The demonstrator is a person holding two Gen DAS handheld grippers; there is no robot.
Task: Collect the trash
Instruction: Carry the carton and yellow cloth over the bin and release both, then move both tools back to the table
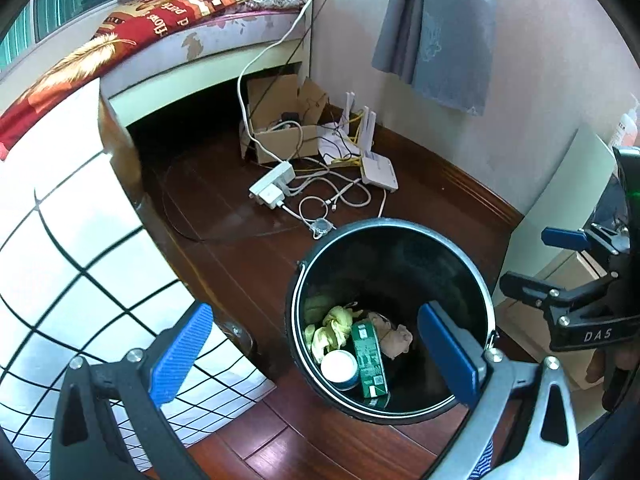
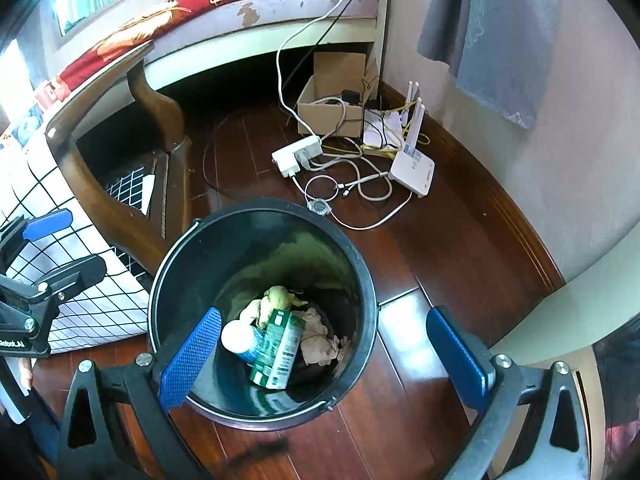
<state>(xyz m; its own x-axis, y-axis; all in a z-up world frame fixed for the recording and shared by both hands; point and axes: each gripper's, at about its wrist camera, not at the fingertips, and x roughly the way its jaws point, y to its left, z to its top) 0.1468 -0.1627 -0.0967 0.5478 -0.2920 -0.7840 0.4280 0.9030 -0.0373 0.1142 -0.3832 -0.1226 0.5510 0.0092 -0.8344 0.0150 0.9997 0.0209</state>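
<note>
Beside the bed (image 1: 60, 208), on the dark wood floor (image 2: 460, 264), stood the bin (image 1: 394, 228). My left tool (image 1: 316, 356) and right tool (image 2: 324, 356) hung over it, both released wide and empty. Trash lay at its bottom: carton (image 2: 280, 350), tub (image 1: 339, 368), crumpled paper (image 2: 320, 344). I judged a low finger might clip the rim and tip the bin, and the cables (image 2: 352, 188) just behind could snag.
</note>
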